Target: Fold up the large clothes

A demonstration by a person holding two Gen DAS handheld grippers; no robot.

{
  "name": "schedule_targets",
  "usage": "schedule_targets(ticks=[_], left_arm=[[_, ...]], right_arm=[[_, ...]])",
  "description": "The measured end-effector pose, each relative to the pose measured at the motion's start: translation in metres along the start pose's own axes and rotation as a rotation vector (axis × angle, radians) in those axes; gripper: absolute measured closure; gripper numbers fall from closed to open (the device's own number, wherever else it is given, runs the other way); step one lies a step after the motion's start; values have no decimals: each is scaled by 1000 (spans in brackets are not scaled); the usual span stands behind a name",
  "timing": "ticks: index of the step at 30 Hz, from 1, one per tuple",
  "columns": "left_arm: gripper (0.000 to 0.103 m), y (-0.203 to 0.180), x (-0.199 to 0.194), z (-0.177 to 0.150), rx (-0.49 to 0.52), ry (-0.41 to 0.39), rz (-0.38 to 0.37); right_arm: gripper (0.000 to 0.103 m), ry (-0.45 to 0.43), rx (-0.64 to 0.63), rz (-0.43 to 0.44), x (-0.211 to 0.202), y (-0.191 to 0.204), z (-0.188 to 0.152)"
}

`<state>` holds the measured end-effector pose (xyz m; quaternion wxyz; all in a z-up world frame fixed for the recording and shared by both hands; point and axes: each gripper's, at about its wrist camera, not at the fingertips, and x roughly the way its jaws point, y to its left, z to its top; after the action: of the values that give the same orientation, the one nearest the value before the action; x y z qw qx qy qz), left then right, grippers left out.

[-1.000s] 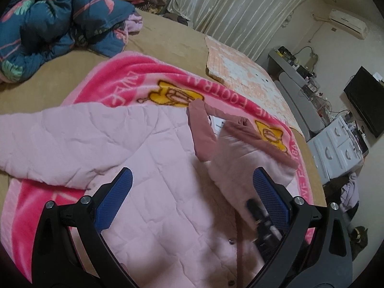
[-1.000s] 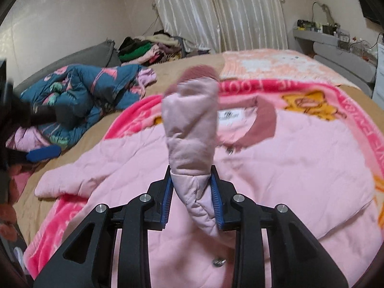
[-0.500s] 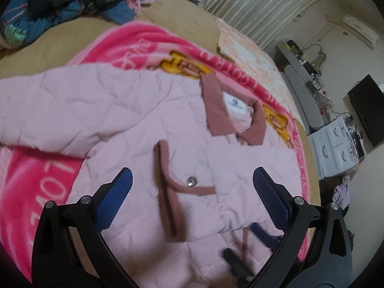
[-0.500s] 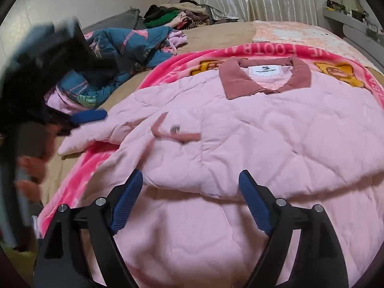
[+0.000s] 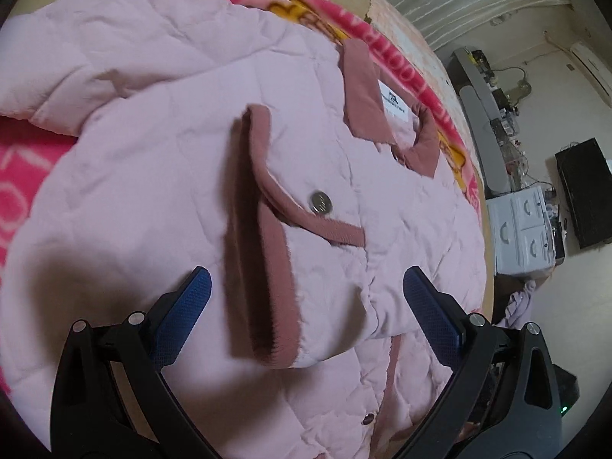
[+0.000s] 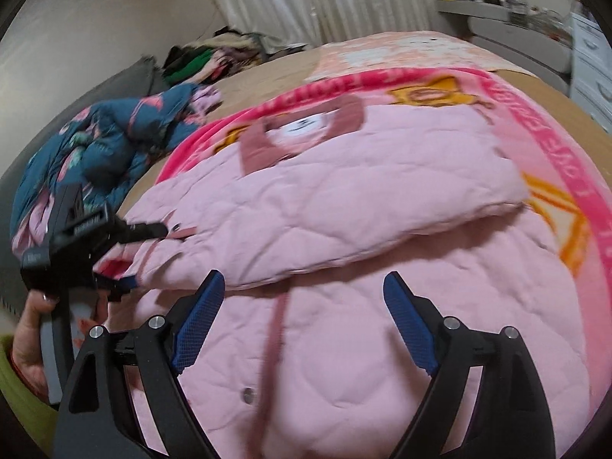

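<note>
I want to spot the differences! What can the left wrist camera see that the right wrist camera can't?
Only the left wrist view shows the sleeve cuff lying across the jacket's front, a white drawer unit and a black screen. Only the right wrist view shows the blue quilt, the clothes pile and the left gripper from outside. Both show the pink jacket, its collar and the pink blanket.

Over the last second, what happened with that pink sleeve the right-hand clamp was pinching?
The right gripper let go of the sleeve and opened; the sleeve now lies folded across the pink jacket. The left gripper moved down close over the sleeve's cuff, open throughout. The jacket stayed spread on the pink blanket, collar unmoved.
</note>
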<state>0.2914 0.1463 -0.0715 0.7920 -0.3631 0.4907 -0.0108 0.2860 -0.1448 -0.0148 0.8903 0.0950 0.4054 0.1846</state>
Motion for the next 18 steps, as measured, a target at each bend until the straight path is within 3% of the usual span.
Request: schedule_targets(ticks=[6,9,12,15,17,18], left_arm=[[10,-18,10,-10,83,-21,89],[28,-25,12,-14,119,-34,89],[46,-34,12,-16,178,-69,158],[67,-42,8,-16,224,-97,160],[88,-48,0,-13,257,-131,154],[89,-50,-6,-11,267,-149,145]], right_arm=[[19,-26,70,-25,-10,-27,2],[19,-32,87,-35,-13,-34,2],[19,-34,106,-44,-15,-42,2],[19,-43,100,-53,-18,-42,3],[19,-51,93,-60,-20,-41,4],[19,-54,90,-61,-21,-40,5]])
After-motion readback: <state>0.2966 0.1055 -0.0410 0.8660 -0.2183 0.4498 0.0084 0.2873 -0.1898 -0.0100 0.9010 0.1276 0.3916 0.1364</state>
